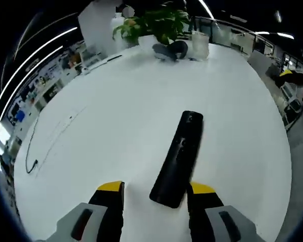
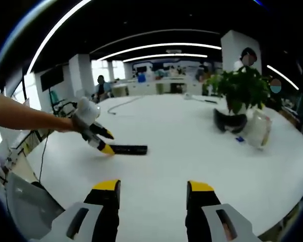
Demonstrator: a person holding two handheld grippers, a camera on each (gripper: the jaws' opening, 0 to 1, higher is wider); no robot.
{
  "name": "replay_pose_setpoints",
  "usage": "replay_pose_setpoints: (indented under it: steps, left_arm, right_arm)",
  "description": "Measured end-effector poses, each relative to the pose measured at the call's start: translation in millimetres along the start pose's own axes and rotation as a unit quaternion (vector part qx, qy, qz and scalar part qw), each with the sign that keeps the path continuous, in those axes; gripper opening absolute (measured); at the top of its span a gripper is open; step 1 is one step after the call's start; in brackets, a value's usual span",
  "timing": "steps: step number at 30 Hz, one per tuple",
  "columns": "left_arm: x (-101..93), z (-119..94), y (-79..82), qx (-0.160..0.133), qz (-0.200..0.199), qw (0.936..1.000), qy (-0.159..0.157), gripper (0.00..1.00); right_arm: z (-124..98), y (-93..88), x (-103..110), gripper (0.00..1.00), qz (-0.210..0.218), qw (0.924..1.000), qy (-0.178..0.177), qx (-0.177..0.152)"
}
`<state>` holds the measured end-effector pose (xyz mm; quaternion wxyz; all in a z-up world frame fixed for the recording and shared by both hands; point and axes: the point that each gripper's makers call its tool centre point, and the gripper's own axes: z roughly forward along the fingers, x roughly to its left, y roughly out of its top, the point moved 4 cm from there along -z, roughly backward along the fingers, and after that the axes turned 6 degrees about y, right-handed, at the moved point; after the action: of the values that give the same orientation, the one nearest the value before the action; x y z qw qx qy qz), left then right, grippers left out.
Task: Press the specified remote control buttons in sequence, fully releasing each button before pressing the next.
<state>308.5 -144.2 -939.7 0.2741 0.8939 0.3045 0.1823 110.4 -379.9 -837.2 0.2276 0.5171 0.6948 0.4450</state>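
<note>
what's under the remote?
The remote lies flat on the bare white table, its near end between the left gripper's open jaws. Whatever sits beneath it is covered.

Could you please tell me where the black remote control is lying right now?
The remote control lies flat on the white table, its near end between the left gripper tips; in the right gripper view it lies left of centre.
</note>
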Motion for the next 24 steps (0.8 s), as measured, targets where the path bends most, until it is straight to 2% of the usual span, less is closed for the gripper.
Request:
replay_pose_setpoints:
  steps: [1,3,5,6,7,8,9,10,12,17,18,22,23,24]
  left_arm:
    - [0.7,-1.6,-3.6,-0.006,-0.026,0.9996,0.007,0.56]
    - [2.0,-6.5,-10.2,-0.019,-0.061,0.9978,0.019,0.53]
    - [3.9,-9.4,-15.0,-0.036,-0.113,0.9925,0.027,0.53]
    - [4.2,-13.1,-16.4,-0.051,-0.161,0.9854,0.023,0.54]
    - [5.2,-16.5,-17.6,-0.063,-0.192,0.9791,0.024,0.55]
    - [7.3,-22.3,-17.5,-0.085,-0.232,0.9689,0.021,0.55]
    - [8.5,-26.7,-18.0,-0.097,-0.253,0.9625,0.022,0.55]
    - [11.0,-34.6,-18.7,-0.117,-0.279,0.9527,0.026,0.55]
    - [12.8,-44.8,-25.2,-0.134,-0.301,0.9437,0.031,0.57]
    - [3.0,-67.2,-38.3,-0.160,-0.322,0.9325,0.037,0.65]
    - [1.2,-73.2,-40.4,-0.173,-0.331,0.9266,0.041,0.67]
    - [-7.3,-92.4,-48.0,-0.199,-0.358,0.9110,0.045,0.76]
    - [-10.3,-100.1,-50.7,-0.210,-0.367,0.9054,0.042,0.77]
    - [-12.1,-104.6,-52.8,-0.211,-0.370,0.9037,0.041,0.77]
  right_arm:
    - [-0.5,0.6,0.1,0.50,0.000,1.0000,0.000,-0.002]
    - [-2.0,2.0,-0.1,0.49,-0.001,1.0000,-0.003,-0.007]
    - [-3.1,3.3,-0.8,0.49,-0.002,0.9999,-0.006,-0.013]
    - [-3.3,3.7,-1.0,0.50,0.000,0.9999,-0.006,-0.015]
    - [-3.6,4.1,-1.2,0.49,0.000,0.9998,-0.007,-0.016]
    - [-4.0,4.4,-1.5,0.49,-0.001,0.9998,-0.009,-0.018]
    - [-4.3,4.8,-1.8,0.49,-0.002,0.9998,-0.010,-0.019]
    - [-4.6,5.3,-1.8,0.49,-0.002,0.9997,-0.010,-0.021]
    - [-4.6,5.8,-1.1,0.50,-0.001,0.9997,-0.008,-0.023]
    - [-4.6,6.3,1.7,0.51,-0.008,0.9997,-0.004,-0.024]
    - [-4.8,6.8,2.8,0.51,-0.011,0.9996,-0.003,-0.026]
    - [-4.9,7.8,4.6,0.53,-0.017,0.9994,0.000,-0.029]
    - [-4.6,7.6,5.0,0.53,-0.017,0.9994,0.003,-0.029]
    - [-4.3,7.2,5.9,0.54,-0.015,0.9995,0.006,-0.028]
